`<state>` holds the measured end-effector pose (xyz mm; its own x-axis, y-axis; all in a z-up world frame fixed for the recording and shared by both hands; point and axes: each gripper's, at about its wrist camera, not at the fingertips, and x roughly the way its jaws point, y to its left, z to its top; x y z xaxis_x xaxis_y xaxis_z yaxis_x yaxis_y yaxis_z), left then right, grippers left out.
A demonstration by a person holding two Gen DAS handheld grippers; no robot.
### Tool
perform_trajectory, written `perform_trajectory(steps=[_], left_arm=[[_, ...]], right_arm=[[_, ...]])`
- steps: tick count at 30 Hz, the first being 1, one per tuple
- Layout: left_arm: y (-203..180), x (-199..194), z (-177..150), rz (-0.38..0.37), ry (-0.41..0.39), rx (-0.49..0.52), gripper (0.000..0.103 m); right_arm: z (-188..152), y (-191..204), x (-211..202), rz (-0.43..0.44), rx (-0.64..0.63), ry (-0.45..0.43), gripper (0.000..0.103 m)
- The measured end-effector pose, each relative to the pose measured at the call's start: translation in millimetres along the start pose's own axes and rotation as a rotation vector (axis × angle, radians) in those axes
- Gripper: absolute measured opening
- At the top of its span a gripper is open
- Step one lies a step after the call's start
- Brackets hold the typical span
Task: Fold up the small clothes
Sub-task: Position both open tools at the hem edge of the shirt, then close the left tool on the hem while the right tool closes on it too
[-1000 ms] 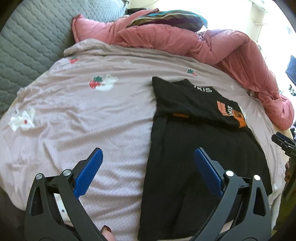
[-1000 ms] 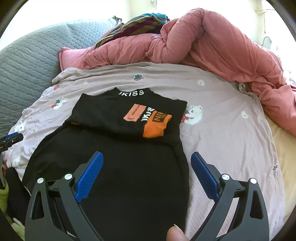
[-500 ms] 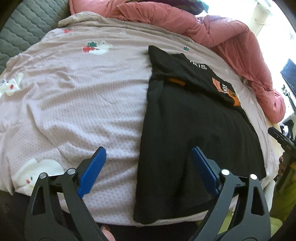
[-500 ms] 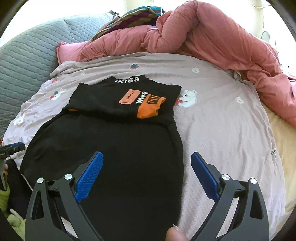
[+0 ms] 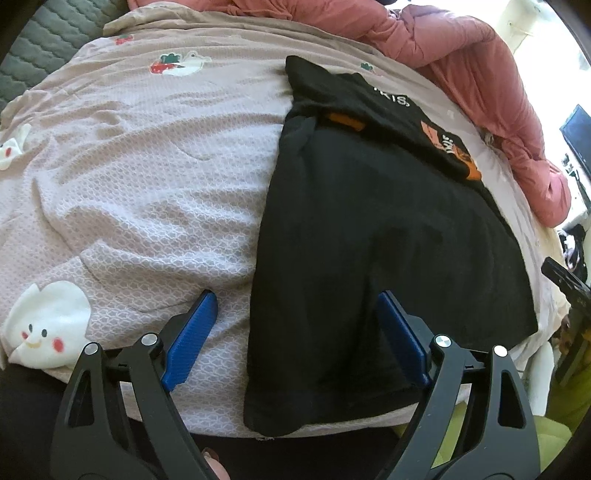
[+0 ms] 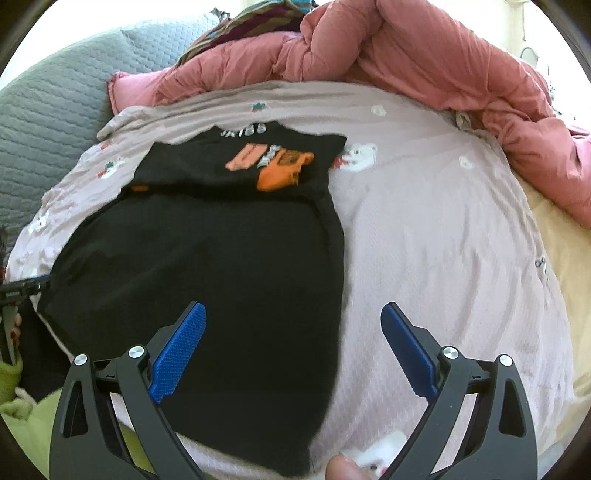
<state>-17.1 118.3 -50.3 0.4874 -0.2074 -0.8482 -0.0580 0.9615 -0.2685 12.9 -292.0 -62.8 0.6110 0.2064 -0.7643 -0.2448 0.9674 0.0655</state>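
A black garment (image 5: 369,229) with orange patches and white lettering lies flat on the pink bedsheet (image 5: 140,177), its top part folded over itself. It also shows in the right wrist view (image 6: 221,266). My left gripper (image 5: 295,325) is open and empty, just above the garment's near left corner at the bed edge. My right gripper (image 6: 291,336) is open and empty, over the garment's near right edge. The tip of the other gripper shows at the frame edge in each view.
A pink duvet (image 6: 424,62) is bunched along the far side and right of the bed. A grey quilted headboard (image 6: 48,107) stands at the left. A striped cloth (image 6: 251,18) lies at the far end. The bed's near edge (image 5: 332,432) drops off below the grippers.
Both grippers have pulled back toward the near edge of the bed and dropped lower, so the garment's near hem now lies between the fingers. The garment has not moved.
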Motion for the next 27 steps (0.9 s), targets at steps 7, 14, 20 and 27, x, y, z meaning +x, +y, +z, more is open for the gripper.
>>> perform_trajectory(steps=[7, 14, 20, 27], left_arm=[[6.5, -2.0, -1.1, 0.02, -0.019, -0.03, 0.049], [5.7, -2.3, -2.0, 0.017, -0.019, -0.027, 0.029], [5.4, 0.9, -2.8, 0.026, -0.013, -0.03, 0.029], [3.4, 1.0, -1.7, 0.039, -0.03, -0.025, 0.009]], right_arm=[[-19.7, -5.1, 3.3, 0.052, 0.024, 0.064, 0.058], [-25.6, -13.8, 11.4, 0.057, 0.047, 0.084, 0.045], [-26.6, -19.4, 23.8, 0.075, 0.07, 0.094, 0.04], [-23.8, -20.6, 24.4, 0.085, 0.049, 0.074, 0.009]])
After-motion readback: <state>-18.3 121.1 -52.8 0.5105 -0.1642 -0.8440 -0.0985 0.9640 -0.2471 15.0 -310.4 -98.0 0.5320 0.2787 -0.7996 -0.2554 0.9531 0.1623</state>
